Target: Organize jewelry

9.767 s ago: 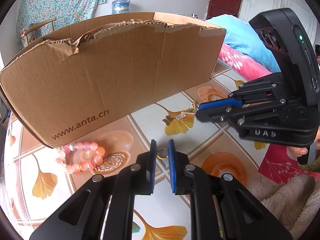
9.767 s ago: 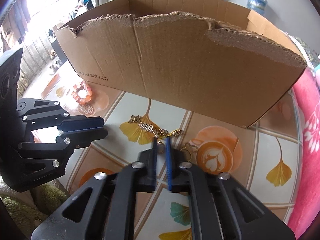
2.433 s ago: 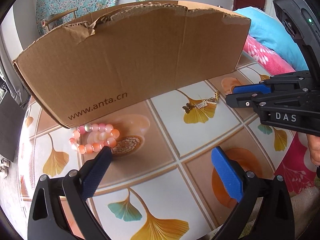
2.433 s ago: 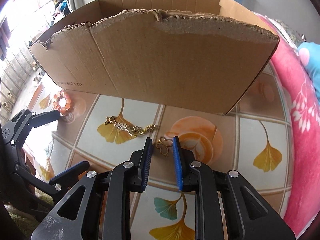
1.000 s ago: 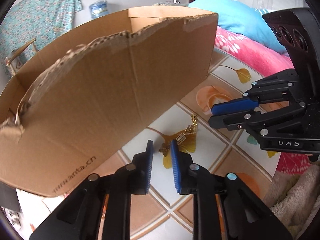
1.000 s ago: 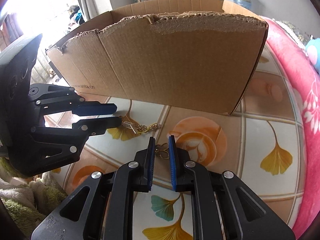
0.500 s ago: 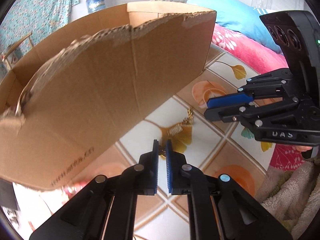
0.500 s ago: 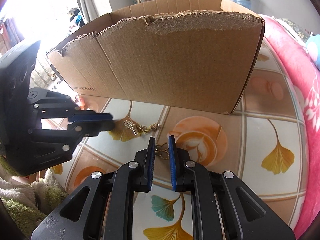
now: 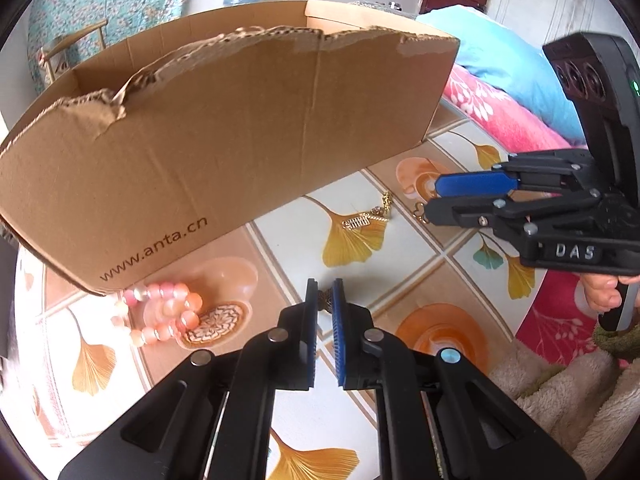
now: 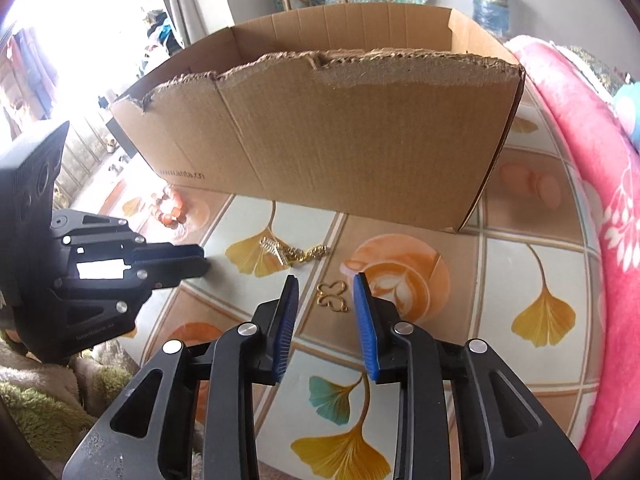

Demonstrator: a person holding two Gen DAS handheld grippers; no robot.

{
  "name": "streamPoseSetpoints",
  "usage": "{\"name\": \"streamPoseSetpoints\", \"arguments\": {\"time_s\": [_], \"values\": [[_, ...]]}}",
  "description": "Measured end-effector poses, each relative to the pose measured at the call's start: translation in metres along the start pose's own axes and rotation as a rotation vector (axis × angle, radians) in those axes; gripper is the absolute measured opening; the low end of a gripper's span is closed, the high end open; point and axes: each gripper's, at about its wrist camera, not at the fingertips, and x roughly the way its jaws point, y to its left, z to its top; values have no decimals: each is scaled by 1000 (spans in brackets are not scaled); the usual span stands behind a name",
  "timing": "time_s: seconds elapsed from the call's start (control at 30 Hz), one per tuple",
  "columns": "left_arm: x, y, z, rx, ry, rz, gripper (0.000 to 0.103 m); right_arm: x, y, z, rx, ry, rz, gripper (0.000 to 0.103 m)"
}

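Box first: the big torn cardboard box (image 9: pixel 240 140) says "www.anta.cn" low on its long wall, near the left corner. The right gripper (image 10: pixel 326 280) has "DAS" in raised letters on its side. There's tiny print on the left gripper (image 9: pixel 325 284) body too, but it's too small to read.

The left gripper's pads are pinched together on a small dark-gold piece (image 9: pixel 325 301). Only a sliver pokes out, so no idea what it is exactly.

The right gripper's jaws have just been opening. They stand apart with the gold clover-shaped charm (image 10: pixel 332 299) lying flat on the table (image 10: pixel 532 264) between them, neither pad touching it. From the left camera that charm is mostly hidden behind the right gripper's fingers.

The gold chain (image 9: pixel 366 219) lies on a yellow leaf print in front of the box wall, just beside the charm. The pink bead bracelet (image 9: pixel 160 312) sits by the box's left corner, its far side tucked behind the box edge. A thumb (image 9: pixel 600 292) shows on the right gripper's handle, the rest cut off.
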Motion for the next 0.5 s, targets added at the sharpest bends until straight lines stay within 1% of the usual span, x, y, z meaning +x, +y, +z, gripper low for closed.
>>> {"name": "streamPoseSetpoints", "arguments": {"time_s": [0.17,0.3,0.5], "values": [[-3,2,-1,8,11,0,8,1,5,-1,-12,15,-15,28],[-7,5,-5,-2,3,-13,9,-1,6,-3,-13,16,-26,28],[-6,2,-4,5,-2,3,9,9,16,0,-19,18,-30,28]]}}
